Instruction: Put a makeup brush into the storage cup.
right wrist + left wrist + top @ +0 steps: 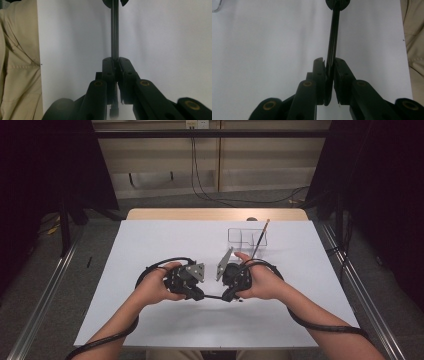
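Note:
A thin black stick [213,296] spans the short gap between my two grippers, low over the white table cover [165,240] near the front middle. My left gripper [200,295] is shut on one end of it. In the left gripper view the stick [333,37] runs straight out from the pinched jaws of the left gripper [329,61] to the other gripper's tips at the top. My right gripper [226,296] is shut on the other end. The right gripper view shows the stick [114,30] leaving the closed jaws of the right gripper [115,60].
A clear plastic box [247,236] stands behind my right hand, with a long thin brush-like stick [261,237] leaning out of it. The person's beige clothing [17,75] lies just past the table's near edge. Metal rails run along both sides of the table.

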